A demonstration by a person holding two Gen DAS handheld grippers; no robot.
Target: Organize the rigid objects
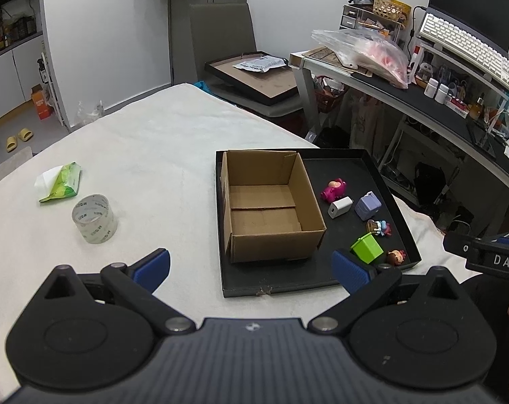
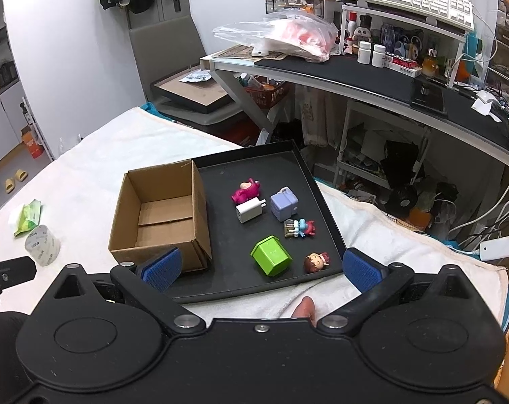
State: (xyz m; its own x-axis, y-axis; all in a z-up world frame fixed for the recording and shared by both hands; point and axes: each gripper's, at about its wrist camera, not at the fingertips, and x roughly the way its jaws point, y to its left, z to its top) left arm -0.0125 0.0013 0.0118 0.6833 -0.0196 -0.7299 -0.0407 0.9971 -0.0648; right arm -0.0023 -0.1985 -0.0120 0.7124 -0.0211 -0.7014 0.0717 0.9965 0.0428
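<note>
A black tray [image 1: 288,282] [image 2: 241,289] lies on the white-covered table. An open, empty cardboard box [image 1: 271,202] [image 2: 160,215] stands in its left half. To the right of the box lie a pink toy [image 1: 333,190] [image 2: 246,190], a white charger [image 1: 339,206] [image 2: 249,211], a lilac cube toy [image 1: 368,205] [image 2: 283,202], a small blue-and-red figure [image 1: 379,228] [image 2: 300,228], a green cube [image 1: 366,247] [image 2: 271,256] and a small doll head [image 1: 396,257] [image 2: 316,261]. My left gripper [image 1: 251,269] is open and empty before the tray's front edge. My right gripper [image 2: 261,269] is open and empty above the tray's near edge.
A clear tape roll [image 1: 94,219] [image 2: 42,245] and a green tissue pack [image 1: 61,181] [image 2: 27,217] lie on the table left of the tray. A cluttered desk [image 1: 422,97] [image 2: 355,74] stands at the right, a grey chair [image 1: 221,33] behind.
</note>
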